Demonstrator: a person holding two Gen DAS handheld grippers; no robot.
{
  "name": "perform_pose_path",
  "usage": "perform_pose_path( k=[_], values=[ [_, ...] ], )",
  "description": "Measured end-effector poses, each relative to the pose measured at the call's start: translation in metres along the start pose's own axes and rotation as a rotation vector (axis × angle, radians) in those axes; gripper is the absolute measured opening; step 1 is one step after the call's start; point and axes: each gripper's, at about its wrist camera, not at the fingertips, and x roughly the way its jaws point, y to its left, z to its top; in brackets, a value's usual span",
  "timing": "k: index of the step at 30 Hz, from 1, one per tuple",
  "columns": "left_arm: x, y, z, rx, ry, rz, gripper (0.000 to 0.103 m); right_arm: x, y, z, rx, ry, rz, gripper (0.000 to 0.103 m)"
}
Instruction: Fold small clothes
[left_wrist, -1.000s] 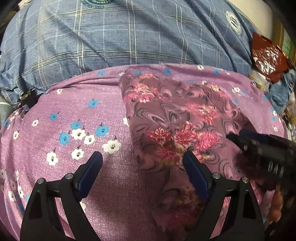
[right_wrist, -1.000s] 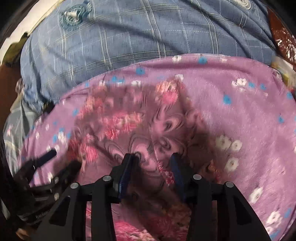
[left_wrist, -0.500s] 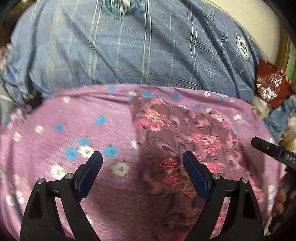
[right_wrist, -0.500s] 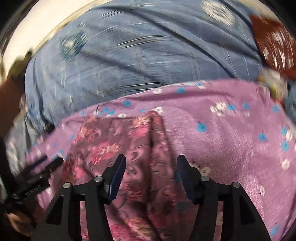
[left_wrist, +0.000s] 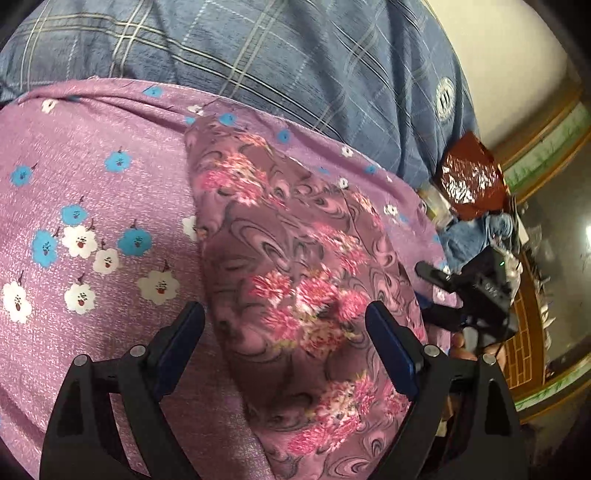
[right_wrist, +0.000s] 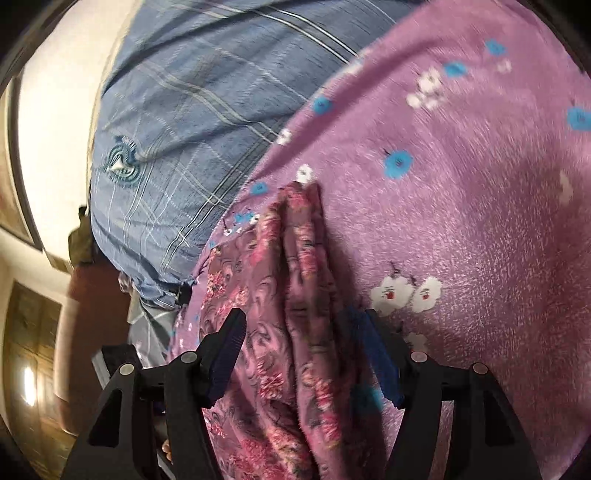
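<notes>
We've just let go with our right gripper: a second ago its blue pads pinched a ridge of the small mauve garment printed with pink flowers and dark swirls, and now its jaws are opening, the fabric running loose between them with neither pad pressing it. That ridge lies as a long doubled fold along the garment's edge, so we judge one fold is laid and staying put. Our left gripper has stayed wide apart all through, poised above the garment's near end, gripping nothing; its view has swung so the right gripper now shows off past the garment's far side. The garment rests on the purple cloth dotted with blue and white flowers, close to its far edge, below the blue plaid cushion-like fabric. No basket, box or tray is in view, so nothing here holds anything; to the side is only a blurred clutter with a shiny red-brown wrapper.
</notes>
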Motion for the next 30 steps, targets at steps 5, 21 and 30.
perform_pose_path(
  k=[5,21,30],
  values=[
    [0.006,0.011,0.005,-0.048,0.019,-0.029,0.089,0.012,-0.012,0.001,0.052,0.035,0.052,0.067],
    [0.025,0.0,-0.005,-0.035,0.078,-0.057,0.09,0.03,0.043,-0.025,-0.266,0.062,-0.007,0.063],
    [0.019,-0.019,-0.006,0.032,0.021,-0.036,0.073,0.043,0.06,-0.045,-0.418,0.06,-0.166,0.048]
  ],
)
